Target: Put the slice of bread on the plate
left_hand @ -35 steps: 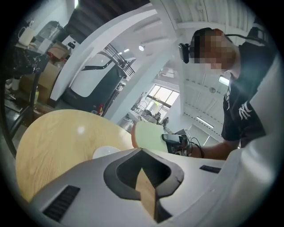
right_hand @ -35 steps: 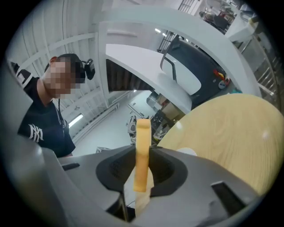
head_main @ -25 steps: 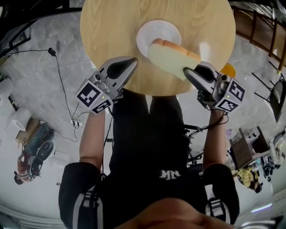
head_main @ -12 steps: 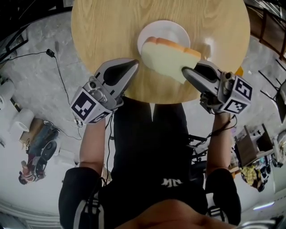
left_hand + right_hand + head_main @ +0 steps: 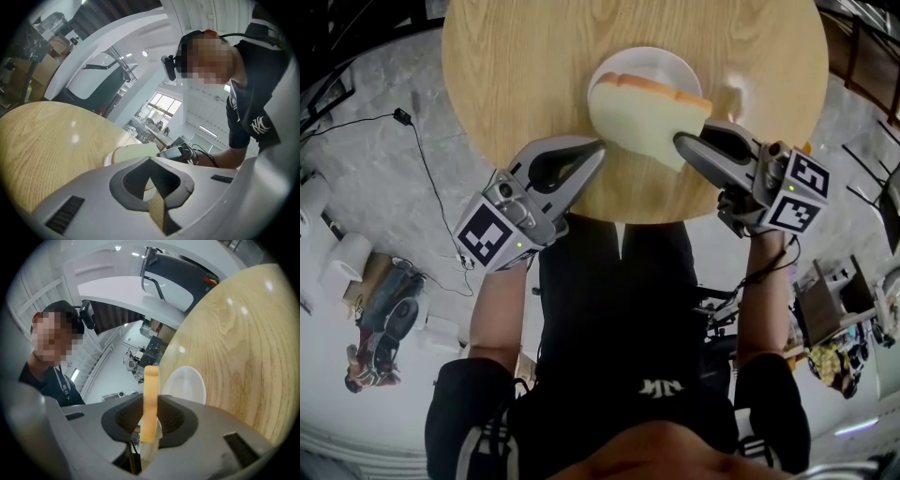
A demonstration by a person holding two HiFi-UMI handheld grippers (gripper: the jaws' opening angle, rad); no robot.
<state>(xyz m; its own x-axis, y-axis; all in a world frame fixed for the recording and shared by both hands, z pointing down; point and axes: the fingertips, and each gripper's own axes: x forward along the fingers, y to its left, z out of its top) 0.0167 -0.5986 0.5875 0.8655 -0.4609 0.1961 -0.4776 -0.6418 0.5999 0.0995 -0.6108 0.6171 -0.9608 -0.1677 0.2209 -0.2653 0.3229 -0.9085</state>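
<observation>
The person (image 5: 609,309) in a dark shirt is standing at the near edge of the round wooden table (image 5: 516,66), extending both arms over it. On the left, the left hand-held gripper (image 5: 596,147) is hovering just over the near rim. Its jaws are meeting at the tips and gripping nothing; in the left gripper view (image 5: 151,159) only the wood and the plate are showing through the gap behind the tips.

On the right, the right hand-held gripper (image 5: 680,141) is clamping the slice of bread (image 5: 639,114) by its near corner, and the pads are pressing on both faces. In the right gripper view (image 5: 149,416) the slice (image 5: 151,380) is showing edge-on, sticking out past the jaws.

The slice is hanging in the air between the two grippers, with its crust edge pointing far. Its far end is overlapping the near left part of the white plate (image 5: 654,58), while its near end is lying over bare wood. Whether it is touching the plate cannot be told.

The plate is sitting on the table just beyond the grippers, right of centre.
</observation>
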